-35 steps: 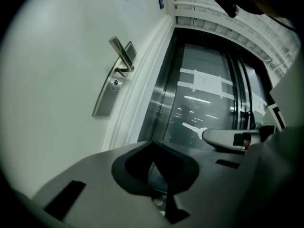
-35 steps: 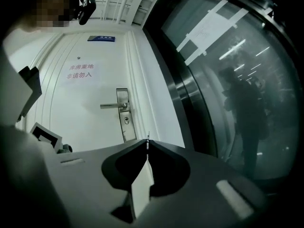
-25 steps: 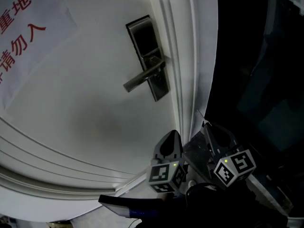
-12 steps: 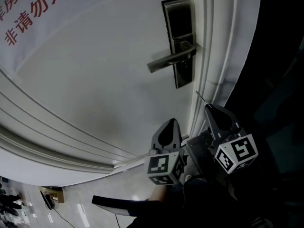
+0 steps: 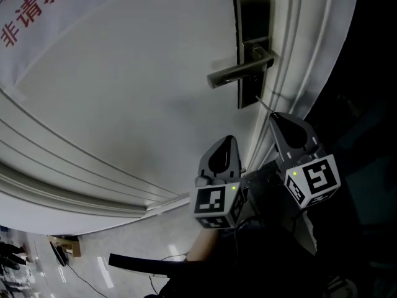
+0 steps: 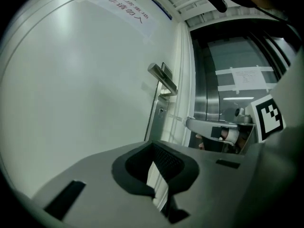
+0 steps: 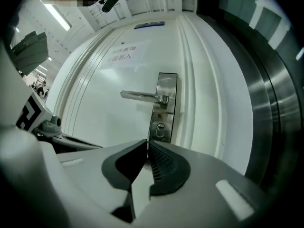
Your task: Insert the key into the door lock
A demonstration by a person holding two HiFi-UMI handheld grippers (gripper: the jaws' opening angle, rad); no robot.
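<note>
A dark metal lock plate with a lever handle sits near the white door's right edge. In the right gripper view the round keyhole shows on the lock plate below the lever handle. My right gripper is shut on the key, a thin blade whose tip is close to the plate's lower end. In its own view the right gripper points at the keyhole. My left gripper hangs lower left, shut on nothing. From the left gripper view the key projects toward the plate.
A white paper notice with red characters is stuck on the door's upper left. Raised door-frame mouldings run right of the lock, with a dark glass and metal panel beyond. Floor with a cable shows at the bottom.
The head view has swung, so the lock now sits higher and farther right. My right gripper with the key has come up close to the lock plate's lower end. The left gripper followed slightly.
</note>
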